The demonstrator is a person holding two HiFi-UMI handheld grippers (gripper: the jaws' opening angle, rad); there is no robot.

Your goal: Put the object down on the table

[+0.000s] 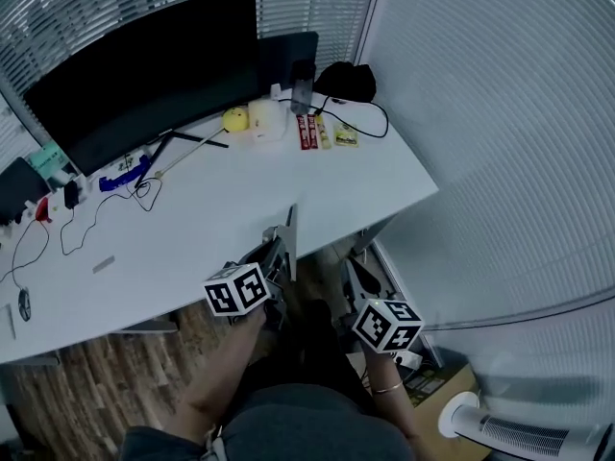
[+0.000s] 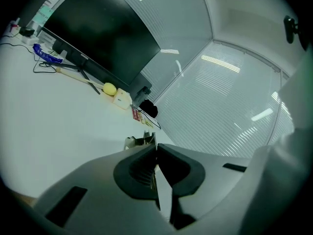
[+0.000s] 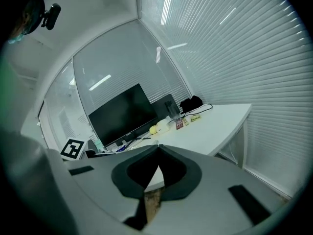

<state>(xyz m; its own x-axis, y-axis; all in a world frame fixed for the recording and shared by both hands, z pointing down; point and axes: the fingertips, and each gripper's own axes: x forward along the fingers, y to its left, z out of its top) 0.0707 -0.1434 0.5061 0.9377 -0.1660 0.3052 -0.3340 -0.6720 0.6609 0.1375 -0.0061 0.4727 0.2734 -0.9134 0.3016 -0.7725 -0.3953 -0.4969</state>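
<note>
My left gripper (image 1: 280, 254) is shut on a thin flat grey metal piece (image 1: 290, 227) that stands on edge over the front rim of the white table (image 1: 221, 229). In the left gripper view the jaws (image 2: 155, 150) meet on this metal piece (image 2: 145, 140), whose far end pokes out past the tips. My right gripper (image 1: 352, 273) hangs off the table's front right edge, below table height. Its jaws (image 3: 158, 148) are shut with nothing between them. The right gripper view also shows the left gripper's marker cube (image 3: 73, 149).
A black monitor (image 1: 144, 70) stands at the back of the table. Near it lie a yellow ball (image 1: 235, 118), a white box (image 1: 267, 120), red packets (image 1: 307, 131), a black pouch (image 1: 348, 82) and cables (image 1: 91, 221). A white fan (image 1: 519, 436) and cardboard box (image 1: 444, 384) sit on the floor.
</note>
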